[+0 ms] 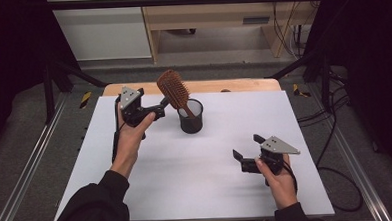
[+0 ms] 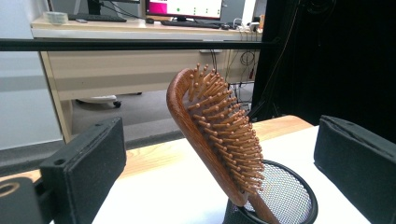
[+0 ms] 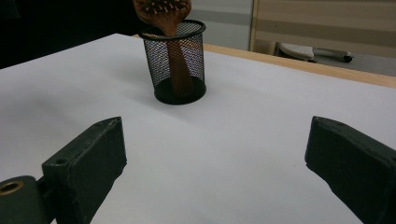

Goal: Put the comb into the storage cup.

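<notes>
The brush (image 1: 173,88) already stands in the cup (image 1: 191,116) near the counter's far edge, both grippers' jaws wide open, empty.

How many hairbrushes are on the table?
1: a wooden hairbrush stands handle-down in the black mesh cup, leaning toward the open left gripper.
</notes>
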`<state>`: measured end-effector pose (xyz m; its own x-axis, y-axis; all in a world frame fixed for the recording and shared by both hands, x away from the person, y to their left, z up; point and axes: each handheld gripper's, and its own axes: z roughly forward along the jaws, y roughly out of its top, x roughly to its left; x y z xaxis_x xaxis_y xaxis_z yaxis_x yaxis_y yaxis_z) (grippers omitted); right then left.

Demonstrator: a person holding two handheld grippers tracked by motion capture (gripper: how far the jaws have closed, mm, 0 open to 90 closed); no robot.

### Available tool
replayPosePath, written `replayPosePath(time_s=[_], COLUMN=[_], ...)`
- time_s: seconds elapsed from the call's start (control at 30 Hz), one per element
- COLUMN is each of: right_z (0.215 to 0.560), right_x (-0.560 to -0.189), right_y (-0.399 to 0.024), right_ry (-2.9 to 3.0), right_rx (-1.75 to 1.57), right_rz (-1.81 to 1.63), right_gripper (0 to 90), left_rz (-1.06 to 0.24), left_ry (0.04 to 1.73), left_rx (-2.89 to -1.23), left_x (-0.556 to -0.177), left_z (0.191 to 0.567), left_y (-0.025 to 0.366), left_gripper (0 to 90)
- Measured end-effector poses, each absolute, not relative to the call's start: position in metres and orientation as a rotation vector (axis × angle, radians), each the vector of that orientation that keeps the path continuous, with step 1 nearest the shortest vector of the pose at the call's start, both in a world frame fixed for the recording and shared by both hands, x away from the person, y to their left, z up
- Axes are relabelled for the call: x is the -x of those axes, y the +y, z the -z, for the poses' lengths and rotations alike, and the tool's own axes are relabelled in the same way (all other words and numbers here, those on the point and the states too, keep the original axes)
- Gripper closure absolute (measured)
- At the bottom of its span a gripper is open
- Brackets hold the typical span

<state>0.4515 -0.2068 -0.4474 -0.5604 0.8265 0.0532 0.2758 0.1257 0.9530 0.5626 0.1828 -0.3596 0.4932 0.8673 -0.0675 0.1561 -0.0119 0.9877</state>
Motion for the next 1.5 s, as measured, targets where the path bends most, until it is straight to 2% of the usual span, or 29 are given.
replayPosePath(time_s=[0.77, 1.5], right_z=[0.448, 0.448], right_x=[-0.452, -0.453], right_y=[-0.207, -0.208], right_ry=[1.915, 1.917], right_rx=[-1.059, -1.062], right_rz=[-1.444, -1.445], right_gripper=[5.2, 4.7], left_rz=[-0.712, -0.715], left_ry=[0.910, 0.926], left_rx=[-1.481, -1.449], left_x=[-0.550, -0.534], left_z=[0.353, 0.349], left_y=[0.190, 0.218], left_gripper=[2.0, 2.0])
